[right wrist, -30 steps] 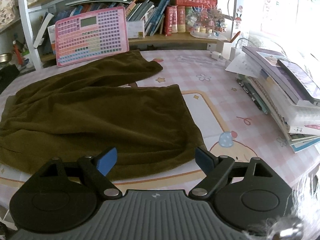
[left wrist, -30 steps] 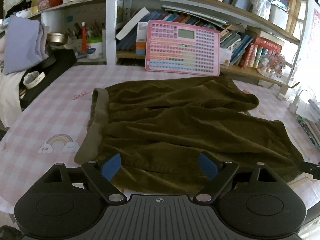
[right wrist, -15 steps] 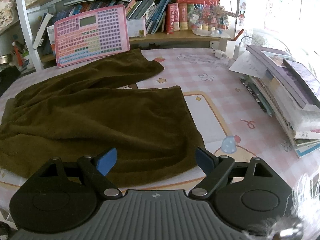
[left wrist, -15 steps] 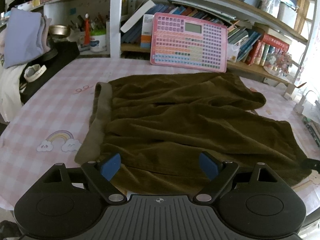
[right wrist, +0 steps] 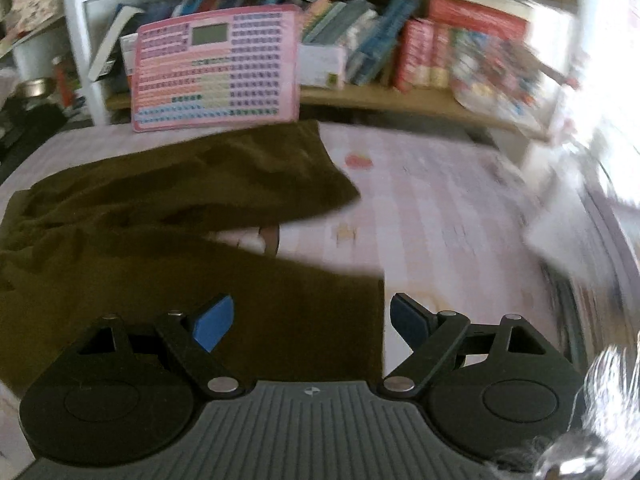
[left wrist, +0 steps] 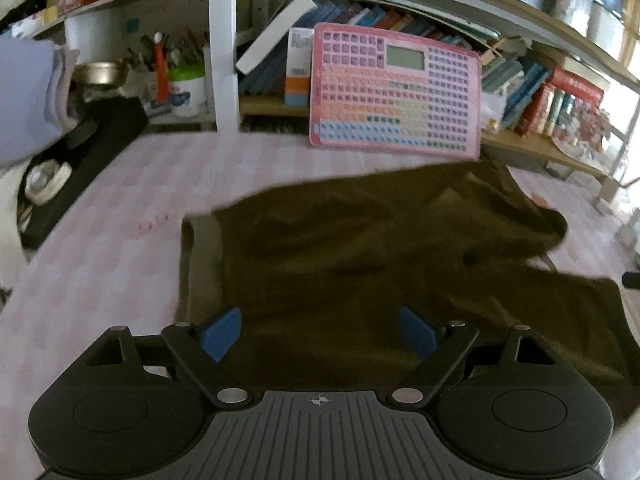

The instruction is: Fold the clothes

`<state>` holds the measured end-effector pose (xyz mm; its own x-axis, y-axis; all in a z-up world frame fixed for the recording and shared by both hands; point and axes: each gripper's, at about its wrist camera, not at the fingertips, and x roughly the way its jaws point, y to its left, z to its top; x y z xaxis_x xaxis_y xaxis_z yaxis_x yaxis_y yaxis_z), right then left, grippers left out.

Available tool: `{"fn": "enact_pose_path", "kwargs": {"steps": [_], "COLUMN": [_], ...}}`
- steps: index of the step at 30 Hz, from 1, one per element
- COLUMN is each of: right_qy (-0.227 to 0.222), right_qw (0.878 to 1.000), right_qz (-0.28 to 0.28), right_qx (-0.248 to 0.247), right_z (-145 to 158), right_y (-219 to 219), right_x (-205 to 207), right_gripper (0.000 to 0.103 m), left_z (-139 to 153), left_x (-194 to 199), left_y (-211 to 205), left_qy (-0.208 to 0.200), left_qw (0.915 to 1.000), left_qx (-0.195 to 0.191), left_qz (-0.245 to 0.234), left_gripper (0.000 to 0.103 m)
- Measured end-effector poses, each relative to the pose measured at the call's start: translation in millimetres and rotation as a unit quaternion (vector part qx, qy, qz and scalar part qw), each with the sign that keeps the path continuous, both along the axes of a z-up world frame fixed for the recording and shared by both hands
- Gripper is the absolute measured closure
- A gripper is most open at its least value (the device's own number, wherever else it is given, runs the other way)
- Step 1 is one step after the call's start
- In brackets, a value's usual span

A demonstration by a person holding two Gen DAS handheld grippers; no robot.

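Note:
A pair of dark olive-brown shorts [left wrist: 380, 248] lies flat on the pink checked tabletop [left wrist: 112, 248], its lighter waistband [left wrist: 202, 264] to the left and both legs pointing right. My left gripper [left wrist: 320, 332] is open and empty, over the near part of the shorts beside the waistband. In the right wrist view the shorts [right wrist: 168, 216] fill the left half. My right gripper [right wrist: 310, 318] is open and empty over the hem corner of the near leg [right wrist: 360, 300]. Both views are motion-blurred.
A pink keyboard toy [left wrist: 396, 92] leans against the bookshelf [left wrist: 540, 148] behind the shorts. A black box [left wrist: 80, 160] with a tape roll and hanging clothes [left wrist: 24, 104] are at the far left. Stacked books and papers [right wrist: 580, 240] lie at the table's right side.
Both grippers have moved forward and lower over the shorts, so the cloth fills more of each view. Both stay open and the shorts have not moved.

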<state>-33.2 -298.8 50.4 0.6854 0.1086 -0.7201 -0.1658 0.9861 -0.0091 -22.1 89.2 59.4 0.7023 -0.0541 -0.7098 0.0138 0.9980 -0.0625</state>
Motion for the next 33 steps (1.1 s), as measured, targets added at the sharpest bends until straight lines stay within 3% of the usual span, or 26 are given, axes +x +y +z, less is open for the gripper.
{"fn": "enact_pose_path", "kwargs": {"steps": [9, 13, 18, 25, 33], "right_qy": [-0.008, -0.012, -0.008, 0.022, 0.057], "right_qw": [0.994, 0.990, 0.984, 0.976, 0.970], "right_qz": [0.106, 0.142, 0.176, 0.215, 0.235], "right_qx": [0.003, -0.010, -0.017, -0.020, -0.006], "right_z": [1, -8, -23, -50, -77], "right_y": [-26, -15, 0, 17, 28], "right_x": [156, 214, 275, 324, 347], "right_gripper": [0.019, 0.022, 0.028, 0.032, 0.043], "left_z": [-2, -17, -29, -45, -72], "left_x": [93, 133, 158, 181, 202], "left_y": [9, 8, 17, 34, 37], "left_qy": [0.006, 0.032, 0.025, 0.031, 0.067], "left_qw": [0.9993, 0.9969, 0.9956, 0.9945, 0.9893], "left_qx": [0.037, 0.071, 0.089, 0.086, 0.084], "left_qz": [-0.001, -0.001, -0.015, -0.050, -0.098], "left_gripper": [0.015, 0.015, 0.016, 0.018, 0.018]}}
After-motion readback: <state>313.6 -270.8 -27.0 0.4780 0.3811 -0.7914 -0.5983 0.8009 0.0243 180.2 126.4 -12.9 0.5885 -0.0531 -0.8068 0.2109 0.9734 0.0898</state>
